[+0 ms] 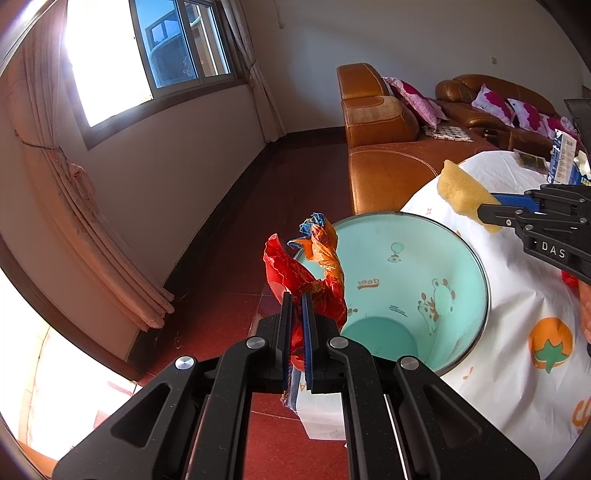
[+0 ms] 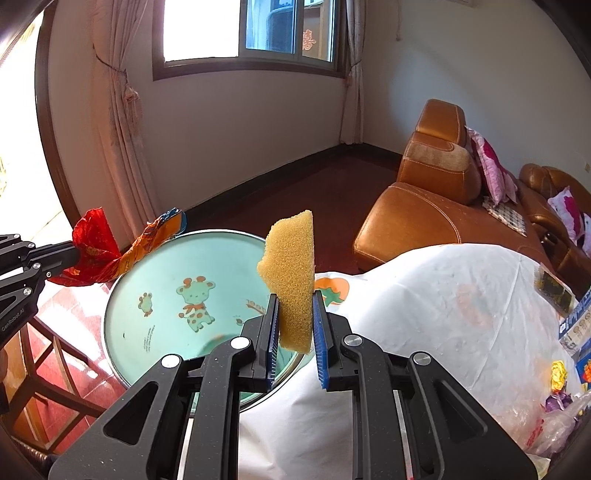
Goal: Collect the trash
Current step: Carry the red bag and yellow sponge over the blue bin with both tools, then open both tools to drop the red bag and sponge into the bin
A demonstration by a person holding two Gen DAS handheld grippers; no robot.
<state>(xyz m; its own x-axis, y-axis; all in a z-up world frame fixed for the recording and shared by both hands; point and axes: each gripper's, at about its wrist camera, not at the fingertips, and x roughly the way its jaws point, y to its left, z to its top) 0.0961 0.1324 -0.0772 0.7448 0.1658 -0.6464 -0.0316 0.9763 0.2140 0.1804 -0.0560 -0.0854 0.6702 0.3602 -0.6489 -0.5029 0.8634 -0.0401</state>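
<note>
A: Where is the trash sitting in relation to the bin?

B: The mint-green bin (image 1: pixel 436 266), printed with cartoon animals, is standing open beside a table (image 1: pixel 517 295) draped in a white cloth. The left claw (image 1: pixel 297 295) is gripping a crumpled red and orange wrapper (image 1: pixel 314 273), its jaws pressed tight on the foil, and the wrapper is hanging over the bin's near rim.

A: And the other claw?

B: The right claw (image 2: pixel 295 299) is clamping a yellow sponge (image 2: pixel 291 273), which is standing upright between the blue pads above the bin's edge, on the table side.

A: Anything behind the bin?

B: A brown leather sofa (image 2: pixel 424 221) is sitting beyond it, with a curtained window (image 2: pixel 251 33) on the far wall.
</note>
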